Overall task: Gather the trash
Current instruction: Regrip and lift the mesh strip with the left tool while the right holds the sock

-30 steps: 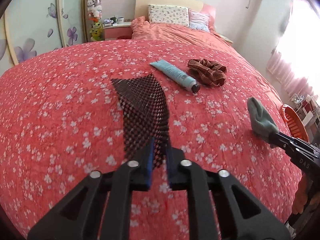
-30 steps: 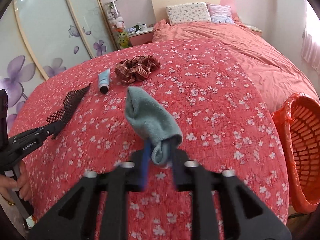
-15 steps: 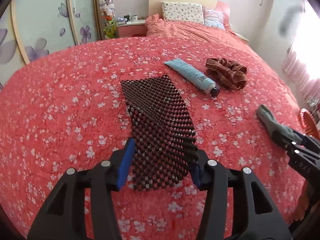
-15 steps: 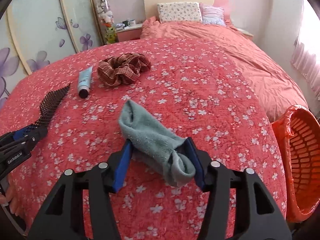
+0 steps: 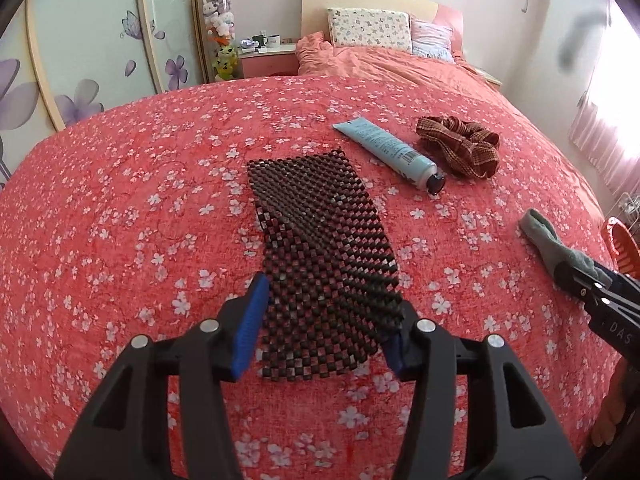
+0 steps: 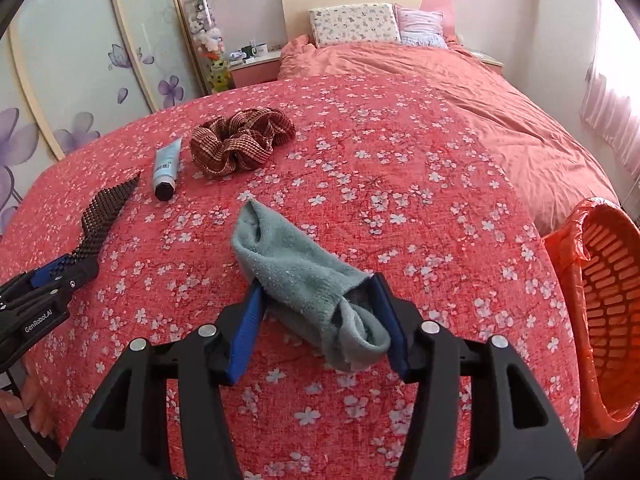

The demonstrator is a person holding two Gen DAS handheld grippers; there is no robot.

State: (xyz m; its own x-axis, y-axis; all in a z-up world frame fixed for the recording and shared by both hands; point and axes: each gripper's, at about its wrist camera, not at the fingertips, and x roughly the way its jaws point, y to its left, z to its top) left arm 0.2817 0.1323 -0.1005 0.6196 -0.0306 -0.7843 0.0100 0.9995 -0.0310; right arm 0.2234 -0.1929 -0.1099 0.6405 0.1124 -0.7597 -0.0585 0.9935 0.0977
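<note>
A dark mesh mat [image 5: 320,248] lies flat on the red flowered bedspread [image 5: 120,240], its near end between the spread jaws of my left gripper [image 5: 330,304], which is open. A grey-green sock [image 6: 296,268] rests on the bed between the blue pads of my right gripper [image 6: 316,292], also open. Farther back lie a light-blue tube [image 5: 388,152] with a black cap and a brown checked scrunchie [image 5: 460,146]. The right wrist view shows the mat [image 6: 106,210], the tube [image 6: 166,166], the scrunchie [image 6: 240,142] and the left gripper [image 6: 68,266] at the left. The right gripper [image 5: 576,280] and sock [image 5: 544,236] appear at the left view's right edge.
An orange slatted basket [image 6: 600,304] lined with an orange bag stands off the bed's right side. Pillows [image 6: 354,24] and a rumpled duvet lie at the head. A nightstand [image 6: 252,60] and flowered wardrobe doors [image 6: 80,80] stand at the left. A hand [image 6: 24,400] holds the left gripper.
Both grippers opened. The mesh mat, held folded and lifted a second ago, now lies flat on the bed. The sock dropped from upright in the right jaws to lying between them.
</note>
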